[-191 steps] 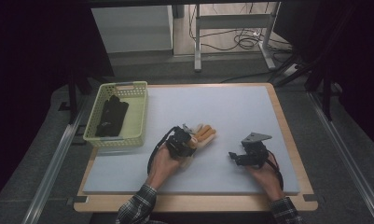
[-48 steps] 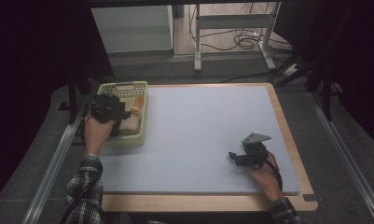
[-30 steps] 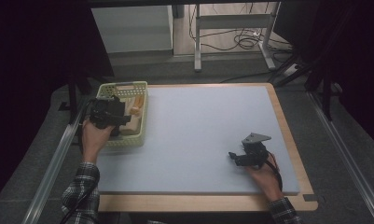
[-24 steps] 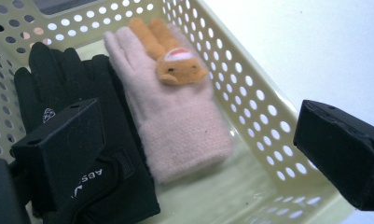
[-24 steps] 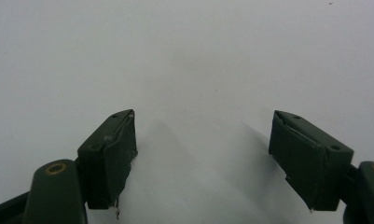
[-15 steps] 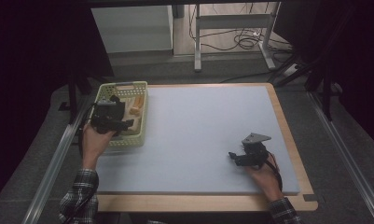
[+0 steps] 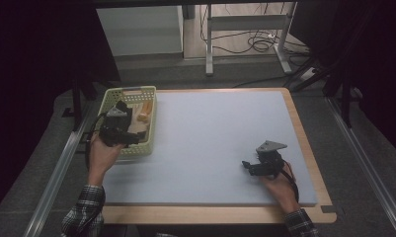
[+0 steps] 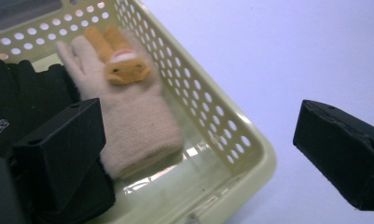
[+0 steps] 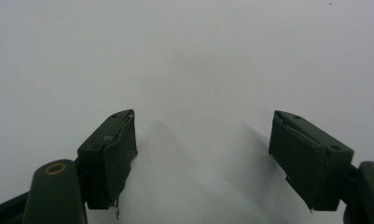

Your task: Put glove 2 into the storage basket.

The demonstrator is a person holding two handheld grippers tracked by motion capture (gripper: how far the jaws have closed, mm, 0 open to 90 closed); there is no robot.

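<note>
Your right gripper [image 7: 246, 165] rests on the mat [image 7: 210, 138], well apart from the basket [image 7: 148, 129], jaws spread wide and empty. Your left gripper [image 8: 198, 144] hangs over the basket's near corner, jaws wide apart, holding nothing. The glove [image 8: 128, 116] lies inside the basket, beside a black item [image 8: 21, 100].

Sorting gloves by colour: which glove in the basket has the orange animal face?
The cream knitted glove, lying along the basket's right wall; the black glove beside it is plain dark.
</note>
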